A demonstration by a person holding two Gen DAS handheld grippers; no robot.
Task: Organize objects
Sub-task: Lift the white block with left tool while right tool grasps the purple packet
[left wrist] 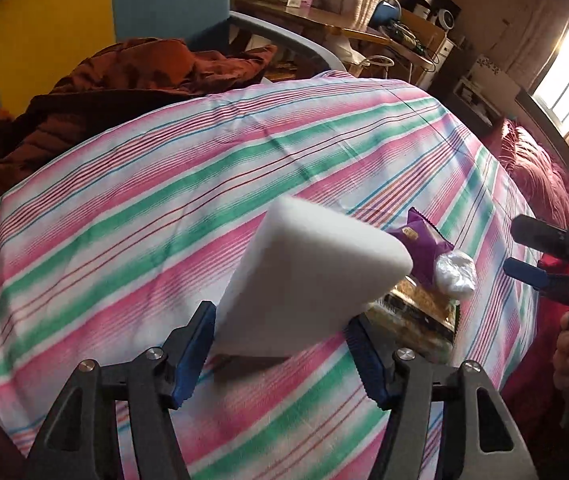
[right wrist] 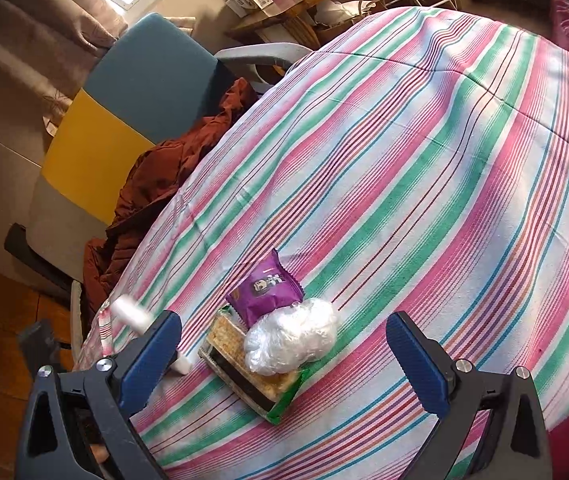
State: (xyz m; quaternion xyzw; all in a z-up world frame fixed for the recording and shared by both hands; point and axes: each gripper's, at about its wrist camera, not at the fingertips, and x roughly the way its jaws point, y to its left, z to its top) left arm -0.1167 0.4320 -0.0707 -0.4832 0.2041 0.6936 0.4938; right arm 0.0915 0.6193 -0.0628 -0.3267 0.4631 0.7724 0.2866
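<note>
A white sponge block point(left wrist: 304, 276) sits tilted between the blue pads of my left gripper point(left wrist: 280, 320), which is shut on its near end; it hangs just above the striped cloth point(left wrist: 124, 200) with a shadow under it. To its right lies a small pile: a purple snack packet point(right wrist: 266, 288), a crumpled clear plastic bag point(right wrist: 290, 340) and a green cracker packet point(right wrist: 252, 376) underneath. My right gripper point(right wrist: 284, 320) hovers open over this pile with nothing between its fingers. The same gripper point(left wrist: 524, 252) shows at the right edge of the left wrist view. The sponge point(right wrist: 130, 314) appears blurred behind the right gripper's left finger.
A rust-brown jacket point(left wrist: 104, 92) is heaped at the cloth's far left edge against a blue and yellow chair point(right wrist: 124, 108). A cluttered wooden shelf point(left wrist: 324, 20) stands behind. A red fuzzy blanket point(left wrist: 540, 184) lies along the right side, under a bright window point(left wrist: 568, 76).
</note>
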